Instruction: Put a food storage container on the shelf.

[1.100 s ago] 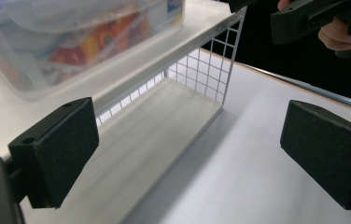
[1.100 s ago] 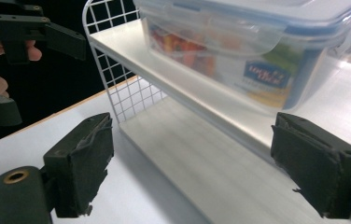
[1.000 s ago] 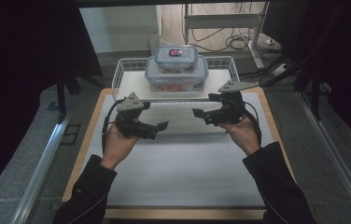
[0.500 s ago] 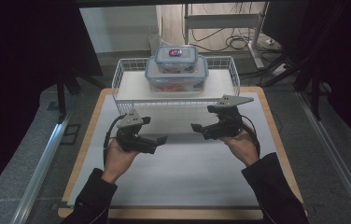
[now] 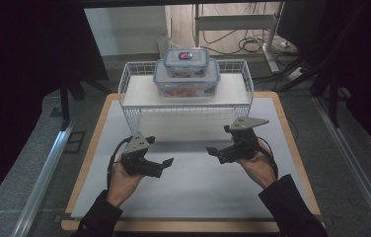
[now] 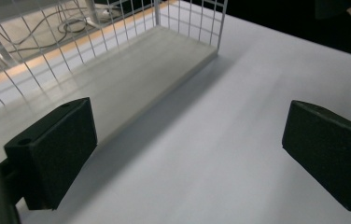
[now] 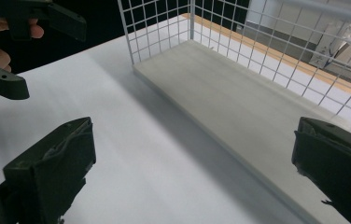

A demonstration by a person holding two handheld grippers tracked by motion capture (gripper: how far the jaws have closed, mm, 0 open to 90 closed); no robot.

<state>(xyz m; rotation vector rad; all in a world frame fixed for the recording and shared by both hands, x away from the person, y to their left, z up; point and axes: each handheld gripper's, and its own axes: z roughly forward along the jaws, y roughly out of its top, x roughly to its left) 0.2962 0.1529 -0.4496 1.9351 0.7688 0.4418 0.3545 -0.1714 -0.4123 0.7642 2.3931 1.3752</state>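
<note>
A white wire rack [image 5: 130,81] stands at the far side of the table. On its top shelf sits a large clear container [image 5: 186,83] with a smaller blue-lidded container [image 5: 186,57] stacked on it. My left gripper [image 5: 164,167] hovers low over the white mat in front of the rack, open and empty, its jaws pointing right. My right gripper [image 5: 215,154] faces it from the right, open with nothing between its pads; its jaws have just been opening wider. The rack's lower board [image 6: 155,65] lies beyond my left gripper [image 6: 187,154], and the same lower board [image 7: 239,102] lies beyond my right gripper [image 7: 192,172].
A white mat [image 5: 193,197] covers a wooden board [image 5: 292,148]. Metal rails run along both table sides, such as the left rail [image 5: 40,182]. Cables lie on the floor [image 5: 252,44] behind the rack. The left gripper [image 7: 52,58] appears at the upper left of the right gripper view.
Both hands have come down and back toward the person, away from the rack. The grippers sit lower over the mat and slightly further apart.
</note>
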